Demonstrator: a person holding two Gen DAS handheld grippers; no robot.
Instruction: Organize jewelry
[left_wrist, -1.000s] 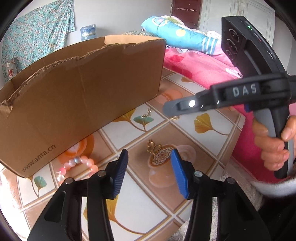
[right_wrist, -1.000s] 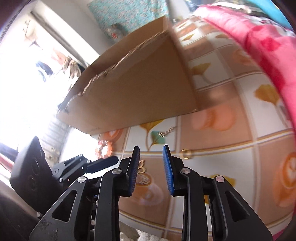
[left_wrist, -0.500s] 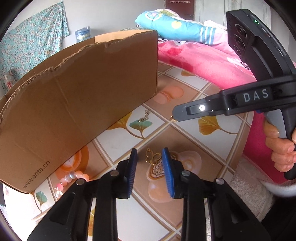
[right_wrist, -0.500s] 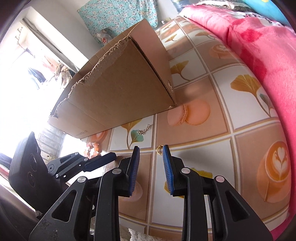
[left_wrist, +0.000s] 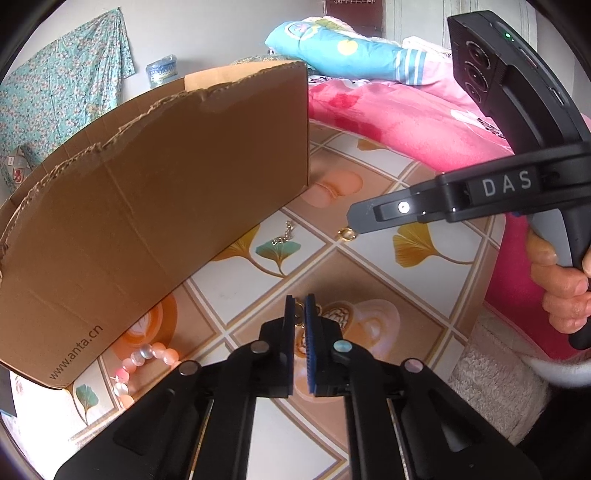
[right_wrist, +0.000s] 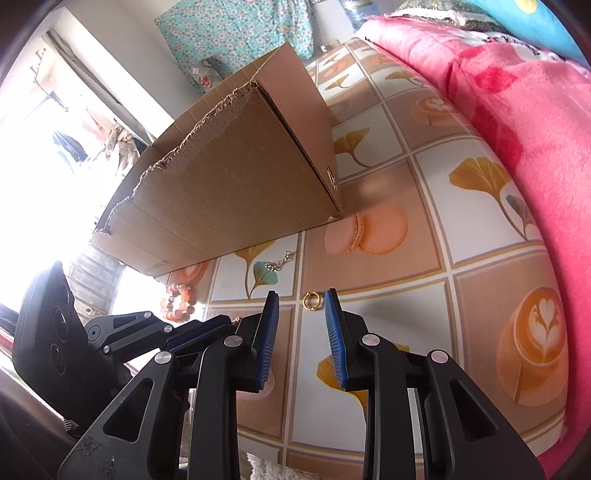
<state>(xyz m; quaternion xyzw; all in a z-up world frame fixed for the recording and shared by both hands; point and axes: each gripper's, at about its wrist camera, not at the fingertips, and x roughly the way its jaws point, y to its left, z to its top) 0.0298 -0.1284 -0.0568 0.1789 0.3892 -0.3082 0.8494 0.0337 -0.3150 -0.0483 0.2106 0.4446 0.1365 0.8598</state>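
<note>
Left wrist | left hand-held gripper (left_wrist: 300, 308) clenched on gold pendant (left_wrist: 334, 314) | right hand-held gripper (right_wrist: 298, 306) released, straddling gold ring (right_wrist: 311, 301)

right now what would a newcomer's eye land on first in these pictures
The big torn cardboard box fills the left of the patterned tablecloth, with the pink blanket along the right edge. In front of the box lie small pieces: a gold ring just ahead of the open right hand-held gripper, a thin chain, and a pink bead bracelet by the box's near corner. The left hand-held gripper is shut on a gold pendant.
</note>
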